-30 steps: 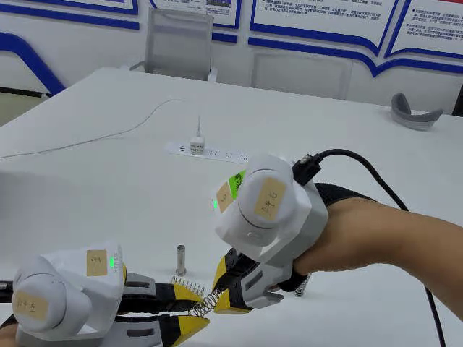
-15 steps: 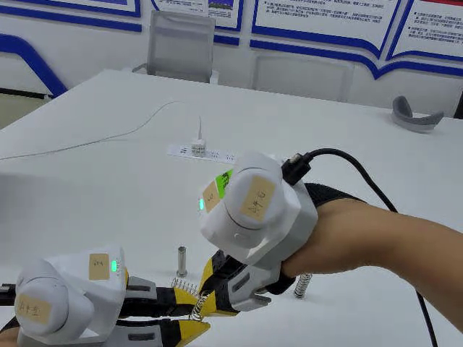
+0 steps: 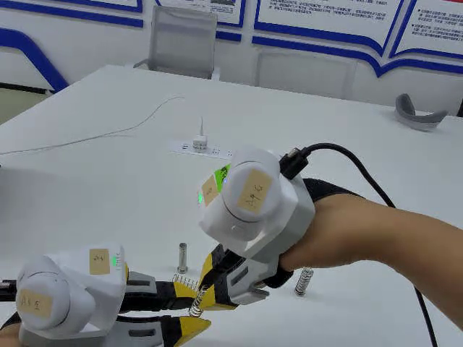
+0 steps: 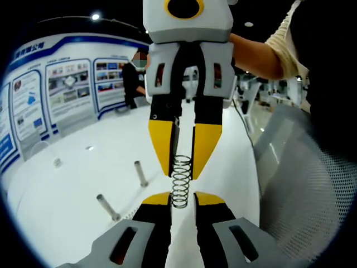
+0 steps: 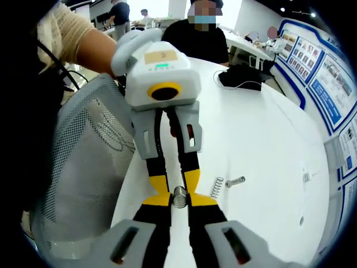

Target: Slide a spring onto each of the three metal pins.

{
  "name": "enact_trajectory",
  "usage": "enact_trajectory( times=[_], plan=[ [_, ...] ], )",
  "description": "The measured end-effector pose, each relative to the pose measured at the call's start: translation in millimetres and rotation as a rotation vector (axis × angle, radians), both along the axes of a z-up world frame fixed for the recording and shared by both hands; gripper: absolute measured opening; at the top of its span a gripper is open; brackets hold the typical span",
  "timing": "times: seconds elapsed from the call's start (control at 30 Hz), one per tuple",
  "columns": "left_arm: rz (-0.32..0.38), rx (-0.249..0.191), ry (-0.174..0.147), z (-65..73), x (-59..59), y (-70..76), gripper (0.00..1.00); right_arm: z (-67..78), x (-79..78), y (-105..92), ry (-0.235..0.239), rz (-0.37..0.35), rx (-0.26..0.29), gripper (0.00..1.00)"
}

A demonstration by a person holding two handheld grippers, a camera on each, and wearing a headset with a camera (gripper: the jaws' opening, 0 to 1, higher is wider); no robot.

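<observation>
Wire spring [image 4: 180,181] hangs just beside the standing pin [image 3: 182,258], its base clamped in the left gripper [image 4: 182,199]; the right gripper [image 5: 179,199] meets its far end — whether gripping, I cannot tell. Line its bore up with that pin before pushing — no bending.

White table [image 3: 108,188], far middle: a white power strip [image 3: 206,150] carrying one upright plug adapter [image 3: 200,139]. A thin cable [image 3: 108,133] trails across the tabletop to the left edge. Grey chair [image 3: 181,40] at the far side; grey curved band [image 3: 418,113] lying far right; blue-framed wall posters [image 3: 318,14] behind. Right gripper view: grey mesh chair back [image 5: 95,145] at the table's edge, black bag [image 5: 245,75] on the tabletop, seated person in a dark top [image 5: 201,40] beyond. Left gripper view: standing person [image 4: 134,84] beside display boards [image 4: 72,89]
</observation>
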State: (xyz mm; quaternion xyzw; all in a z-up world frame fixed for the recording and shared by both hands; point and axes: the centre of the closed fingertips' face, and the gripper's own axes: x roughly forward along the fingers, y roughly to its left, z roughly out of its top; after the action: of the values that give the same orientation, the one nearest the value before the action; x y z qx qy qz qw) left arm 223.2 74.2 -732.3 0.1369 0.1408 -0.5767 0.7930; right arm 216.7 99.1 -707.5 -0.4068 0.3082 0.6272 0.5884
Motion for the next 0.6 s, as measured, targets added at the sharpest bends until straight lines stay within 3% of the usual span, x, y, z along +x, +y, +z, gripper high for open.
enact_trajectory(
  times=[0.6],
  plan=[
    [0.063, -0.021, 0.024, -0.2, 8.4, 18.4, 0.23, 3.6, 13.3, -14.8, -0.008, -0.045, -0.010, 0.12]
  ],
)
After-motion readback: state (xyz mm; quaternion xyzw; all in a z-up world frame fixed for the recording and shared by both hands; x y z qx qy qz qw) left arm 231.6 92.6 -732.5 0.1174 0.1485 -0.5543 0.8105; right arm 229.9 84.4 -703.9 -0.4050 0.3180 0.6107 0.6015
